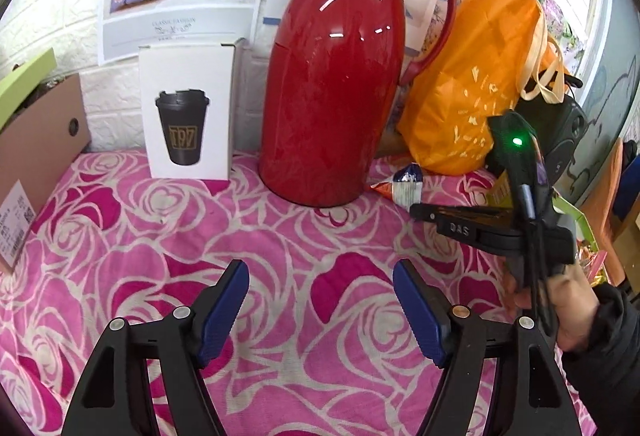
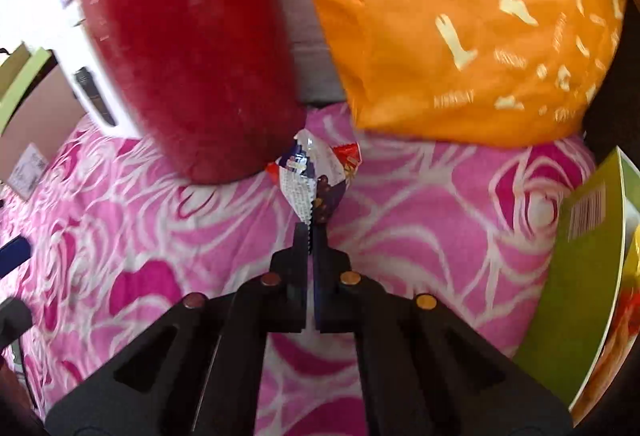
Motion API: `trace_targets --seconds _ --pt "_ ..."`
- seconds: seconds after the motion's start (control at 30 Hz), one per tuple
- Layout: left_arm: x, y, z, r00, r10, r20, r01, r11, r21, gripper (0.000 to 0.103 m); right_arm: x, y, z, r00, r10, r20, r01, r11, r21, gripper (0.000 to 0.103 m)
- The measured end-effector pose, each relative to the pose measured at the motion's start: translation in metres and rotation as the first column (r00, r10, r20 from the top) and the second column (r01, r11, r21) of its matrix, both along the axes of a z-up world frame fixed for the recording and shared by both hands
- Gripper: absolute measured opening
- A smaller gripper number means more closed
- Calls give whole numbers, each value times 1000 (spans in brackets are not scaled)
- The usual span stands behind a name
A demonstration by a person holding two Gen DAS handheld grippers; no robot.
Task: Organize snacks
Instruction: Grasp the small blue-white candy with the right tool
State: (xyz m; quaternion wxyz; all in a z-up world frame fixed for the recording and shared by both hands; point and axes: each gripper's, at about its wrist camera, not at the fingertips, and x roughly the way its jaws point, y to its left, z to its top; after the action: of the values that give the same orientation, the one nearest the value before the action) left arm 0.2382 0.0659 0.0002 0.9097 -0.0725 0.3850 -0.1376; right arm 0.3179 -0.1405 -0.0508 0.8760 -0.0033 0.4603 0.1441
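A small snack packet (image 2: pixel 310 172), silver, blue and red, lies on the pink rose-patterned cloth (image 2: pixel 420 204) between the red jug and the orange bag. My right gripper (image 2: pixel 311 226) is shut on the packet's crimped near edge. In the left wrist view the same packet (image 1: pixel 406 182) shows at the jug's right foot, with the right gripper (image 1: pixel 416 210) reaching in from the right, held by a hand (image 1: pixel 568 304). My left gripper (image 1: pixel 320 300) stands open over bare cloth, blue pads wide apart, nothing between them.
A tall red thermos jug (image 1: pixel 340 76) stands at the back centre, an orange bag (image 1: pixel 476 76) to its right, a white cup box (image 1: pixel 188 112) to its left. A cardboard box (image 1: pixel 36 152) sits far left. A green box (image 2: pixel 584 276) with snacks is at the right edge.
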Motion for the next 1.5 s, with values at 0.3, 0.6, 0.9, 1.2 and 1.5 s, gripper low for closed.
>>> trace_targets --seconds 0.3,0.6,0.9,1.2,1.5 --pt "-4 -19 6 999 -31 8 31 999 -20 75 -17 -10 23 997 7 81 -10 999 33 49" --pt "-3 -13 2 1000 -27 -16 26 999 -23 75 -8 6 5 998 57 38 -58 998 23 20" --pt "-21 -20 1 995 -93 -44 89 993 -73 71 -94 7 25 980 199 28 -200 977 67 21" --pt "-86 -77 -20 953 -286 -98 278 957 -88 71 -184 -29 4 973 224 -52 -220 973 76 38" --pt "-93 -104 -29 953 -273 -135 263 961 -91 71 -212 -56 3 985 169 -34 -165 981 101 44"
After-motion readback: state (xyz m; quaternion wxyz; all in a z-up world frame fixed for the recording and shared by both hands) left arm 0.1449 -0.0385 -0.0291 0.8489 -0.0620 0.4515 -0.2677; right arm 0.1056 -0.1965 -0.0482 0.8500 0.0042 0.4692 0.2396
